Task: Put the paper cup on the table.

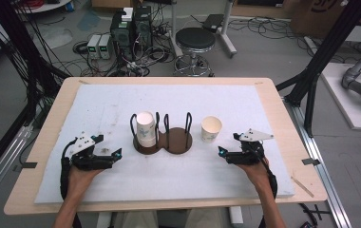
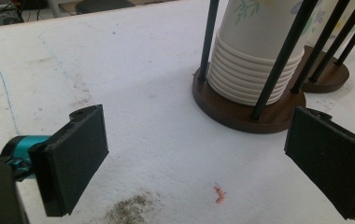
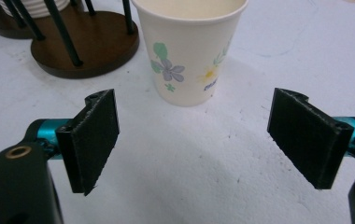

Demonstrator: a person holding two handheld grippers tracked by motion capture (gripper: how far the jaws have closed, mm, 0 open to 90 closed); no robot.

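Black stool [image 1: 195, 40] beyond the table [image 1: 45, 137]

Left gripper view: the stacked cups [image 2: 259, 51] run off at 12 o'clock, rims unseen; the lone cup's [image 3: 192, 51] print is unreadable.

The left tool [image 2: 199, 158] hangs with jaws wide apart above the white desk [image 2: 119, 70], facing stacked cups [image 2: 255, 56] in a dark holder [image 2: 241, 114].
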